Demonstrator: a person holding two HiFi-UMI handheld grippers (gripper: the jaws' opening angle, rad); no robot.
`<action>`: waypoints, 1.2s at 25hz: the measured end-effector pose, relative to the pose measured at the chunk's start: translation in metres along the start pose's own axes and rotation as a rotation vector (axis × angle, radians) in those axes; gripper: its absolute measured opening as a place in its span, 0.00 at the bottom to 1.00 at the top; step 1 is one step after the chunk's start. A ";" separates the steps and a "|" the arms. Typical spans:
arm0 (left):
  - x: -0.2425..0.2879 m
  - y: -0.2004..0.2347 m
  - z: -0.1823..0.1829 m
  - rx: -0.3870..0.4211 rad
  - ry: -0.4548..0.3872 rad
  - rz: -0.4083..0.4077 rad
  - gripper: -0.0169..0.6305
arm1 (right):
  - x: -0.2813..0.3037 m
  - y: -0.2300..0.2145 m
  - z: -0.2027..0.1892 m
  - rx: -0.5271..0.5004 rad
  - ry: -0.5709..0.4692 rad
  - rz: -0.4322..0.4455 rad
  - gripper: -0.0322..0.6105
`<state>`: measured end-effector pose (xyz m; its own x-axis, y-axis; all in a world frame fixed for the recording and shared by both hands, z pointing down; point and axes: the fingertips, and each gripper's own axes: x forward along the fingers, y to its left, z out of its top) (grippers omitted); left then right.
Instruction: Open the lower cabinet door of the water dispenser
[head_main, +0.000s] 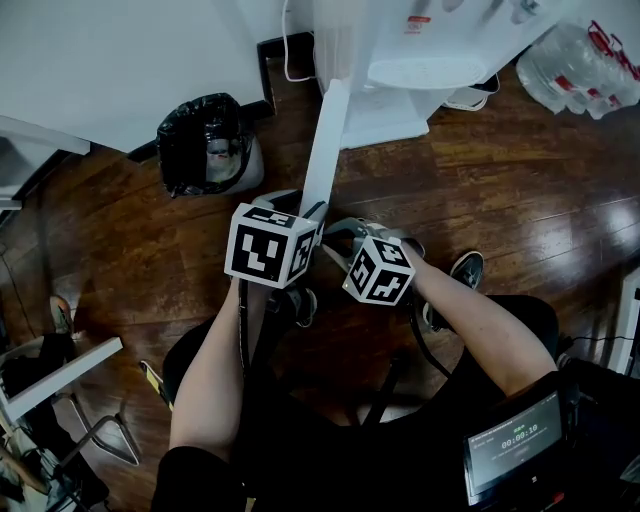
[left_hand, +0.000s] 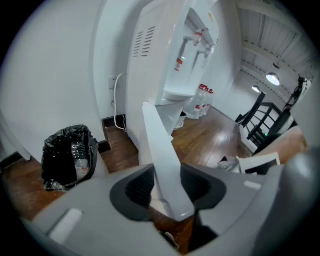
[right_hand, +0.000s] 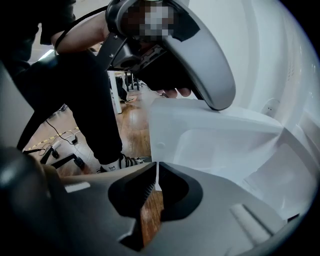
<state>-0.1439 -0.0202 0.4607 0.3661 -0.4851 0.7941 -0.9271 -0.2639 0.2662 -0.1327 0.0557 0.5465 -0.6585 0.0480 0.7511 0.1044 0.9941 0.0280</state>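
The white water dispenser (head_main: 400, 60) stands at the top of the head view. Its lower cabinet door (head_main: 325, 140) is swung out towards me and shows edge-on as a long white strip. My left gripper (head_main: 305, 205) holds the door's free end. In the left gripper view the door (left_hand: 160, 145) runs between the dark pads, which press on both its faces, with my left gripper (left_hand: 167, 187) shut on it. My right gripper (head_main: 335, 230) sits just right of the door's end. In the right gripper view its jaws (right_hand: 158, 185) pinch a thin white lip under the door's recessed inner side (right_hand: 215, 145).
A bin lined with a black bag (head_main: 203, 143) stands left of the dispenser by the white wall. A pack of water bottles (head_main: 575, 65) lies on the wooden floor at the top right. My shoes (head_main: 465, 270) and legs are below, and a small screen (head_main: 512, 445) is at the bottom right.
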 end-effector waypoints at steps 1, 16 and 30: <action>-0.001 0.002 0.000 -0.004 -0.001 -0.002 0.31 | 0.002 0.000 0.001 -0.004 0.002 -0.001 0.08; -0.024 0.060 0.003 -0.003 -0.036 0.160 0.29 | -0.014 -0.061 0.014 0.278 -0.128 -0.110 0.08; -0.033 0.094 0.009 -0.011 -0.059 0.276 0.29 | -0.048 -0.095 0.036 0.344 -0.252 -0.198 0.07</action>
<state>-0.2428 -0.0363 0.4546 0.1036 -0.5851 0.8043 -0.9930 -0.1066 0.0504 -0.1373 -0.0374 0.4842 -0.8054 -0.1664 0.5689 -0.2670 0.9588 -0.0975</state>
